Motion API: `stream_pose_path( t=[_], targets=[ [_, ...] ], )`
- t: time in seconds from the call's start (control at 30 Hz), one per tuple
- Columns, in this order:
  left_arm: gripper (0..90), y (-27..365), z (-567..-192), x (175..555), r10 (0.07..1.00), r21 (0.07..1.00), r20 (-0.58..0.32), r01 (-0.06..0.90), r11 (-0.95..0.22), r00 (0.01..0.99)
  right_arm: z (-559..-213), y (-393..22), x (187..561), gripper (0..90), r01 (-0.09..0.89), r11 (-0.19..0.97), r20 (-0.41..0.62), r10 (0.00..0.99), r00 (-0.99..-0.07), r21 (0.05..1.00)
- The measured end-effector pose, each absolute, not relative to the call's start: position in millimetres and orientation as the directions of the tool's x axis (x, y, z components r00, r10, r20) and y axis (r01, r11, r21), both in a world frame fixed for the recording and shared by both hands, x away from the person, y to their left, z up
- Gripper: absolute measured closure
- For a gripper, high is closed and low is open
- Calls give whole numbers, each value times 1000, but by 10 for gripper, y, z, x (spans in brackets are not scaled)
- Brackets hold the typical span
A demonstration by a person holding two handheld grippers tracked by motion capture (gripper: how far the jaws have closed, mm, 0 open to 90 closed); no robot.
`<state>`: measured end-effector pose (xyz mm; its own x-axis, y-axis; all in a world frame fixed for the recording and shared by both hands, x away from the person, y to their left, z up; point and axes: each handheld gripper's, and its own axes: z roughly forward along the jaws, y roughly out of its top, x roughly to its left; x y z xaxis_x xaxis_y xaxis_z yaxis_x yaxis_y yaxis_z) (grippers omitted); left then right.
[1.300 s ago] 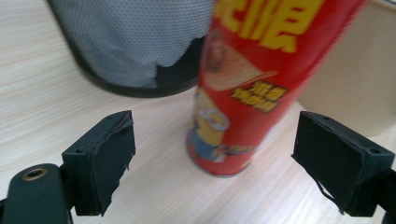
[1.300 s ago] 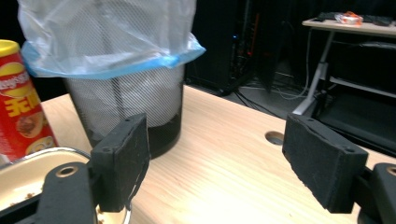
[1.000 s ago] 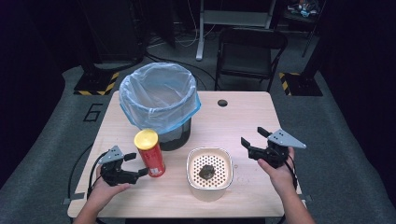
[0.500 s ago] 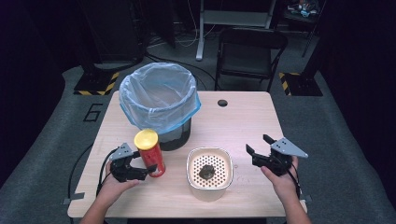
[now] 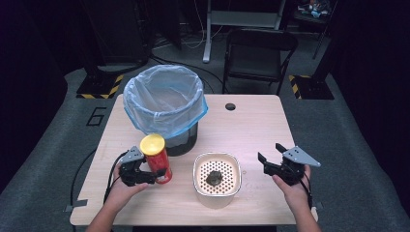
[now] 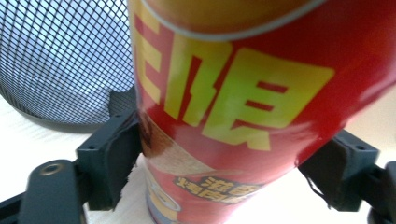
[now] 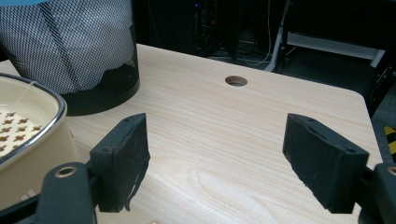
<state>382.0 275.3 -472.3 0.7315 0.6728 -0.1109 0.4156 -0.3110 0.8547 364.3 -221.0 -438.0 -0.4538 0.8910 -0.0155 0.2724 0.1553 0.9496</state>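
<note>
A red snack can (image 5: 158, 164) with a yellow lid stands upright at the table's front left, beside the bin. My left gripper (image 5: 148, 177) is at its base. In the left gripper view the can (image 6: 233, 93) sits between the two spread jaws, which flank it at both sides; the left gripper (image 6: 219, 149) reads as open. At the front right, my right gripper (image 5: 270, 153) hovers over bare wood with nothing in it, and its jaws stand wide apart in its own view (image 7: 217, 158). A cream perforated bowl (image 5: 198, 166) with a dark lump (image 5: 214, 178) inside sits between the two grippers.
A black mesh bin (image 5: 186, 140) lined with a pale blue bag (image 5: 164, 104) stands at the back left, close behind the can. The table (image 5: 251, 130) has a cable hole (image 5: 230, 106) near its far edge. A folding chair (image 5: 258, 53) stands beyond it.
My left gripper has moved right up to the can, so its jaws now flank the base. The right gripper has dropped lower and nearer the front edge.
</note>
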Motion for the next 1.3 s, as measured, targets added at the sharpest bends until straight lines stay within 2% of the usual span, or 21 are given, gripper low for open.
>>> stream_pose_path(
  t=[0.4, 0.93, 1.3],
  targets=[
    [228, 2714, -4682, 3768, 675, 860, -63, 383, -338, 735, -4452, -2289, 3656, 222, 292, 148, -4, 898, -441, 945],
    [238, 2692, -4592, 3734, 658, 841, -73, 401, -363, 750, -4491, -2329, 3668, 222, 304, 143, 2, 902, -432, 942],
    [238, 2675, -4358, 3683, 668, 833, -91, 424, -356, 739, -4516, -2329, 3687, 221, 316, 144, 5, 904, -428, 938]
  ],
)
